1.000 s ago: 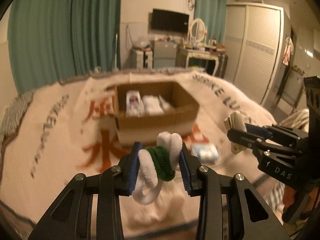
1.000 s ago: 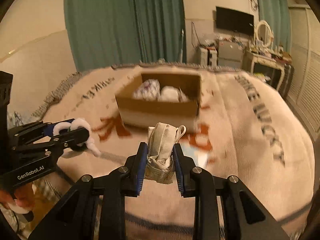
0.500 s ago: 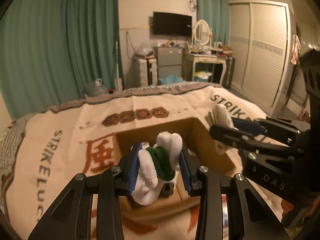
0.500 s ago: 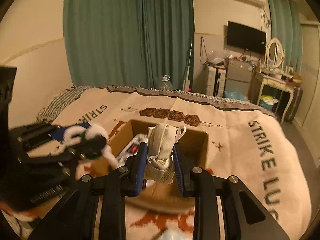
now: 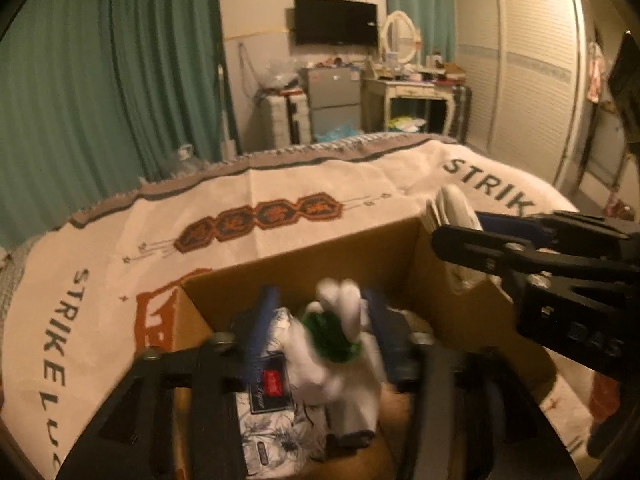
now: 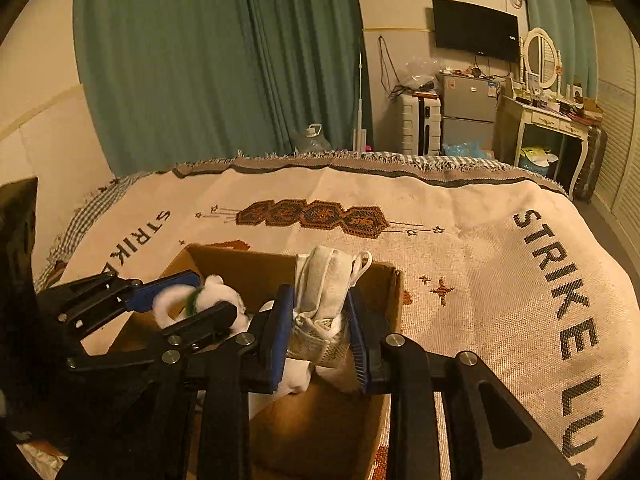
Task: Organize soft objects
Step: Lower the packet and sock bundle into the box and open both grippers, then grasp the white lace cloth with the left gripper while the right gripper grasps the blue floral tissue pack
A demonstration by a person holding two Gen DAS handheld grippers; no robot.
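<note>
1. Teal curtains (image 6: 216, 60), a wall-mounted black television (image 6: 474, 29) and a white dressing table (image 6: 548, 120) are being shown behind a bed covered by a cream woven blanket (image 6: 480, 264) lettered "STRIKE LUCK".
2. An open brown cardboard box (image 6: 390, 304) is being carried by that blanket, near the middle of the bed.
3. A white plush toy with a green knitted band (image 5: 336, 344) is being held just above the inside of the box, between the blue pads of the left gripper (image 5: 320, 336); it is blurred in the left wrist view.
4. The left gripper's fingers are being kept spread to roughly the toy's width, and in the blur it cannot be told for certain whether the pads are pressing it; in the right wrist view the toy (image 6: 218, 298) is being seen between the same fingers (image 6: 188, 304), over the box's left half.
5. A folded cream cloth bundle with a loop (image 6: 326, 304) is being clamped upright by the right gripper (image 6: 320, 330), whose jaws are being closed narrowly against its sides, above the box's right portion.
6. White printed packets (image 5: 272, 404) are being seen lying on the box floor beneath the toy.
7. The right gripper (image 5: 460, 236) is being shown in the left wrist view over the box's far right corner.
</note>
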